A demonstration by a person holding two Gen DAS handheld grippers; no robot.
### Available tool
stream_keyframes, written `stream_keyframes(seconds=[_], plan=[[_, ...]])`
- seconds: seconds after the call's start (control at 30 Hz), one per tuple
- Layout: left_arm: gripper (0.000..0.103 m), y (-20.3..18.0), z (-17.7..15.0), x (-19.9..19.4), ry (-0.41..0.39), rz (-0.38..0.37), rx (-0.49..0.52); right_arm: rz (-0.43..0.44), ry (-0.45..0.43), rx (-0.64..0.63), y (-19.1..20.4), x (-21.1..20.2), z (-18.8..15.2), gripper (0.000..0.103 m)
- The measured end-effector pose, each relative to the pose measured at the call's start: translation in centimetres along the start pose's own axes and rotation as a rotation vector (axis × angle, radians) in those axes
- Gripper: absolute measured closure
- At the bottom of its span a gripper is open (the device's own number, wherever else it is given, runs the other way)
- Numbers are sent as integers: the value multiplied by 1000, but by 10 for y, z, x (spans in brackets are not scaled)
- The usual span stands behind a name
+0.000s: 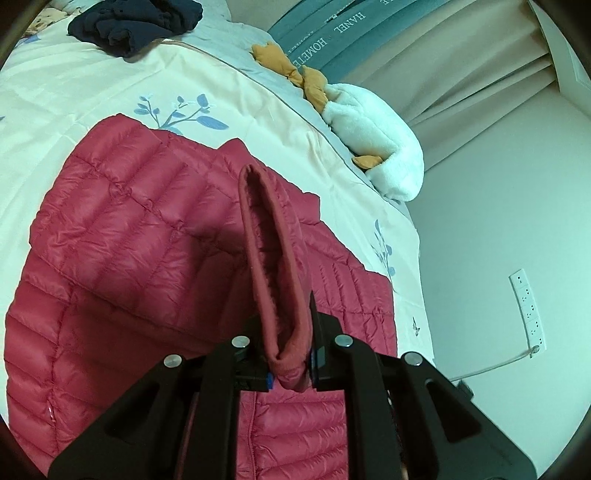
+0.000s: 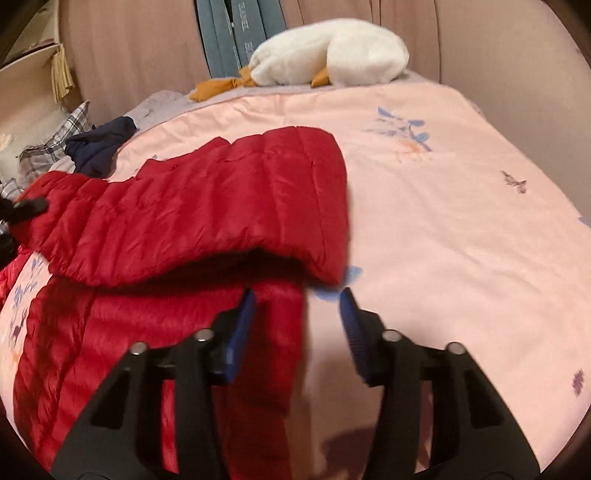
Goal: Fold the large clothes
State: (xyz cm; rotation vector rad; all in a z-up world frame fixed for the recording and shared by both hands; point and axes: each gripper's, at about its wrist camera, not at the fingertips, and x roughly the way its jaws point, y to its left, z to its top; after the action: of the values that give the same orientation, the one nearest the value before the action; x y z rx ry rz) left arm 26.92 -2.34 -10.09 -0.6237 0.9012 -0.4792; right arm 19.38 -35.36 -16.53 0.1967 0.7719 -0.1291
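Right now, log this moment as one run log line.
left gripper: shut on red jacket hem, lifted | right gripper: open, empty | site: bedspread

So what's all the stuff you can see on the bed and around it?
Puffy jacket: one, red, spread across the bed, one part folded over.
Jacket cuff: one, red, pinched and lifted.
Bedcover: one, pale pink with blue flower prints, under everything.
Plush goose: one, white with orange feet, far edge of the bed.
Dark clothes: one heap, navy, far corner.
Checked fabric: one, grey plaid, beside the navy heap.
Power strip: one, white, on the wall.
Left tongs: black, shut on the cuff.
Right tongs: black with blue pads, open, empty, above the jacket's edge.
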Motion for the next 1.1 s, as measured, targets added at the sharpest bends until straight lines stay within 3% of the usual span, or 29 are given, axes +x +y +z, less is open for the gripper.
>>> stream_keyframes(seconds=[0.17, 0.37, 0.5, 1.1], plan=[[90, 3, 4, 1, -2, 5, 10, -53, 21, 1, 3, 22, 12, 85], [90, 5, 9, 3, -23, 55, 60, -50, 7, 36, -3, 25, 17, 97], [90, 9, 14, 2, -47, 113, 90, -44, -23, 20, 3, 19, 21, 98], [90, 40, 24, 15, -50, 210, 91, -53, 8, -45, 26, 30, 18, 98]])
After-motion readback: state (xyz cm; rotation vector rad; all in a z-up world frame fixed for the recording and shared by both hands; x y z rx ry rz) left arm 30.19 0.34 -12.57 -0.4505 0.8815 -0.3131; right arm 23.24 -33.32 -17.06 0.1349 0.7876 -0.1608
